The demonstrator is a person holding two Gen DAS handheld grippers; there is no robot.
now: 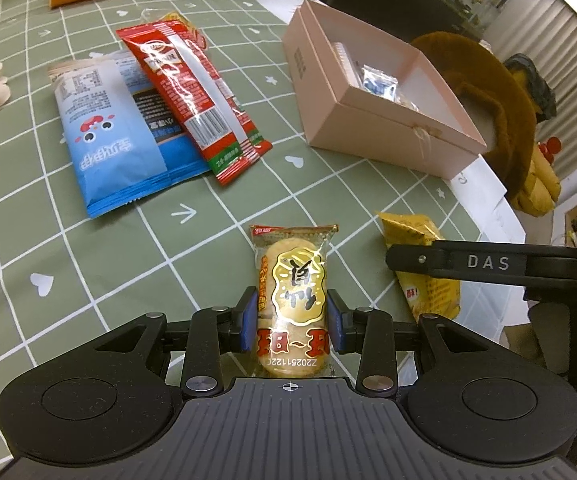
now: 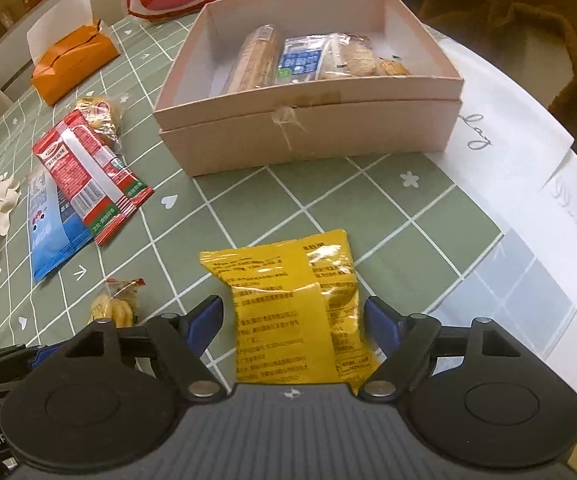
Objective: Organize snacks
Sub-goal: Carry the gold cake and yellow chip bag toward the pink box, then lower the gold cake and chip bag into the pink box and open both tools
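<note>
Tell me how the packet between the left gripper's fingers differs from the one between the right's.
The rice cracker packet is clear, narrow and pinched by the left gripper; the yellow packet is opaque, wider and sits between the right gripper's open fingers, unpressed. Both lie on the green checked tablecloth.

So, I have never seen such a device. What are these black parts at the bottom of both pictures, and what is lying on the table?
The black parts are two hand-held grippers; a person carries one in each hand. Each has a camera looking forward along its two fingers, so one picture comes from the left gripper and the other from the right gripper.

The left one has its blue pads against the sides of a rice cracker packet and appears to grip it. The right one stands open around a yellow snack bag, with small gaps on both sides.

On the green checked tablecloth also lie a blue packet with a red packet on top, an orange tissue box, and a pink cardboard box already holding several snacks.
</note>
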